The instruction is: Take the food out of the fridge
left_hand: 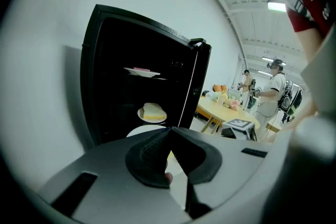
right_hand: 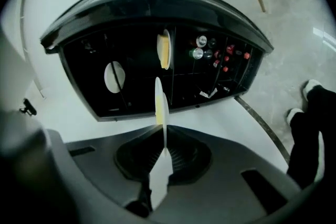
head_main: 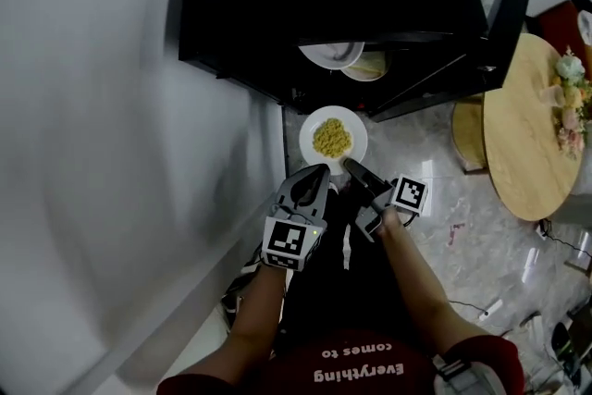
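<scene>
Right tool point(right_hand: 164, 139) is clamped on the rim of the white plate point(right_hand: 161, 107), which shows edge-on between its pads. Left tool point(head_main: 313, 177) is narrow, tips together, at the plate's lower-left edge. It may be touching the rim; its own view is too cramped to say.

The plate is mid-frame in the head view, already outside the fridge point(head_main: 277, 5), above the floor, with a loose yellow food heap point(head_main: 332, 138) on it.

Handling guess: stiff, ceramic-looking, smooth rim, so likely slippery and breakable. A one-sided rim pinch can let it tilt and the heap would slide. Better one tool on each opposite rim, kept level.

The floor point(head_main: 421, 153) is pale glossy stone-look tile, hard on a dropped plate.

Further in, the fridge is black with its door point(head_main: 504, 5) open at upper right. Not yet out: a bread plate point(left_hand: 152, 112) and a top-shelf plate point(left_hand: 142, 72).

A round wooden desk point(head_main: 518, 134) is at right. People stand far back.
</scene>
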Tool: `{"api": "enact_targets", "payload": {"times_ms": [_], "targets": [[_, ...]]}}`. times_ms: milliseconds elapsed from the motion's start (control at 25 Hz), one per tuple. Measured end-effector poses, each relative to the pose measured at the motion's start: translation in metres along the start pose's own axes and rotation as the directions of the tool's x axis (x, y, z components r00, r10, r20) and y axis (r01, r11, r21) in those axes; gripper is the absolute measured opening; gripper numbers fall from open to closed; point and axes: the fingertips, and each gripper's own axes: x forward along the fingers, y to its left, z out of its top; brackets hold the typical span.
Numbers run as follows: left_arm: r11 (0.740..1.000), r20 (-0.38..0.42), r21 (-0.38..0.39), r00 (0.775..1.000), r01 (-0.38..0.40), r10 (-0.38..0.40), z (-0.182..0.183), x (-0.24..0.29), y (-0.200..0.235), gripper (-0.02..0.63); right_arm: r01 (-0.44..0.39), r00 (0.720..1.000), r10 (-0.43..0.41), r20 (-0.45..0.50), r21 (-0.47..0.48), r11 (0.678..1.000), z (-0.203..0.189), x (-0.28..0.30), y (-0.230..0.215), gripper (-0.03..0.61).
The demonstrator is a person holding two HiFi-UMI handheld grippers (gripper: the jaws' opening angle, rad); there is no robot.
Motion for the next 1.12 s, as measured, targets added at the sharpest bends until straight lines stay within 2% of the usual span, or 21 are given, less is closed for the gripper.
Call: {"api": "enact_targets", "payload": {"times_ms": [80, 240, 360, 480, 600, 720, 840, 960, 1120], "targets": [[1.0, -0.004, -0.015, 1.0, 0.026, -0.026, 0.005, -0.005, -0.015, 0.003, 0.01, 1.0, -0.01, -0.028, 0.003, 1.0, -0.01, -0.031, 0.002, 0.021], [0.998, -0.006, 0.018, 0.998, 0.055, -0.055, 0.016, -0.002, -0.04, 0.005, 0.013, 0.999, -0.014, -0.051, -0.01, 1.0, -0.011, -0.079, 0.008, 0.021], [0.993, -0.02, 0.014, 0.993, 0.116, -0.116, 0.017, 0.011, -0.063, 0.003, -0.011, 1.0, 0.011, 0.019, -0.018, 1.0, 0.002, -0.111, 0.012, 0.021], [0.983, -0.034, 0.054, 0.985, 0.173, -0.172, 0.021, 0.031, -0.094, 0.005, -0.031, 0.994, 0.034, 0.108, -0.035, 0.999, 0.022, -0.142, 0.017, 0.021], [0.958, -0.031, 0.092, 0.962, 0.272, -0.27, 0.033, 0.053, -0.138, 0.004, -0.054, 0.977, 0.06, 0.206, -0.034, 0.998, 0.045, -0.178, 0.022, 0.021], [0.915, -0.037, 0.127, 0.924, 0.382, -0.381, 0.044, 0.074, -0.182, 0.005, -0.079, 0.935, 0.079, 0.345, -0.016, 0.997, 0.069, -0.219, 0.021, 0.021], [0.874, -0.061, 0.149, 0.887, 0.462, -0.459, 0.048, 0.093, -0.219, 0.004, -0.095, 0.874, 0.081, 0.479, 0.005, 0.995, 0.091, -0.258, 0.016, 0.021], [0.84, -0.088, 0.17, 0.857, 0.515, -0.508, 0.043, 0.112, -0.252, 0.005, -0.106, 0.809, 0.071, 0.584, 0.026, 0.994, 0.116, -0.292, 0.007, 0.021], [0.797, -0.133, 0.188, 0.819, 0.574, -0.559, 0.032, 0.129, -0.289, 0.004, -0.064, 0.724, 0.029, 0.689, 0.026, 0.998, 0.144, -0.329, -0.002, 0.021]]}}
